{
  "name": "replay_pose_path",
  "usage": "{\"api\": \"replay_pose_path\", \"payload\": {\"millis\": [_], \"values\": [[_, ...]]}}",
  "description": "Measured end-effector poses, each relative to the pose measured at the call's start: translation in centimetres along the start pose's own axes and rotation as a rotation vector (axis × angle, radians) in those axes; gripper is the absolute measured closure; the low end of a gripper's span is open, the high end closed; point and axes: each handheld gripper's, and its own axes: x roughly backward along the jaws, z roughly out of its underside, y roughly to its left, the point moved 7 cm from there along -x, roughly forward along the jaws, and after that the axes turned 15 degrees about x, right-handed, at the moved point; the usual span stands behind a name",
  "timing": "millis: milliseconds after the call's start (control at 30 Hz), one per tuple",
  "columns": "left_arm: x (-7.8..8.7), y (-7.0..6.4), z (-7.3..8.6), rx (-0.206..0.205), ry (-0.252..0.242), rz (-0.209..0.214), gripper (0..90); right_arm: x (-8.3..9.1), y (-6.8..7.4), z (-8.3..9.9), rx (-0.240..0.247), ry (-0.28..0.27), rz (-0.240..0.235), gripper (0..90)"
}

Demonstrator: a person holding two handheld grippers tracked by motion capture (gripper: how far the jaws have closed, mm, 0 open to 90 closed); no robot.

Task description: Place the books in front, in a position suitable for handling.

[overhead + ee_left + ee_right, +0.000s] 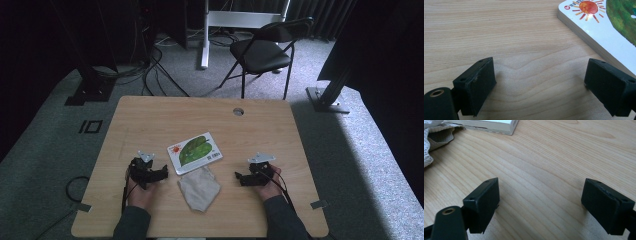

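A white board book (195, 152) with a green leaf and an orange sun on its cover lies flat near the middle of the wooden table (165, 114). A crumpled grey cloth (199, 188) lies just in front of it. My left gripper (161, 174) rests on the table left of the cloth, open, with bare wood between its jaws; the book's corner (596, 25) lies ahead to its right. My right gripper (239, 177) rests right of the cloth, open and empty. The cloth's edge (434, 135) and the book's corner (499, 126) lie ahead to its left.
A round cable hole (238, 111) sits near the table's far edge. Beyond the table stands a black folding chair (262, 50) on grey carpet, with cables (150, 70) and stand feet to the left and a dark post base (327, 97) to the right.
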Motion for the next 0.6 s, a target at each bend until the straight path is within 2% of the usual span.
{"api": "replay_pose_path", "payload": {"millis": [300,400,500,600], "values": [[0.2,-0.3,0.3,-0.035,0.012,0.029,9.8,0.0,0.0,0.0,-0.004,0.001,0.006,15.1],[0.2,-0.3,0.3,-0.034,0.011,0.031,9.8,0.2,0.2,0.0,-0.006,-0.003,0.01,19.3],[0.2,-0.3,0.3,-0.035,0.011,0.031,9.8,0.3,0.5,-0.2,0.018,-0.006,0.02,22.0],[0.2,-0.3,0.3,-0.035,0.011,0.031,9.8,0.8,2.3,-1.3,0.081,-0.029,0.003,23.4]]}}
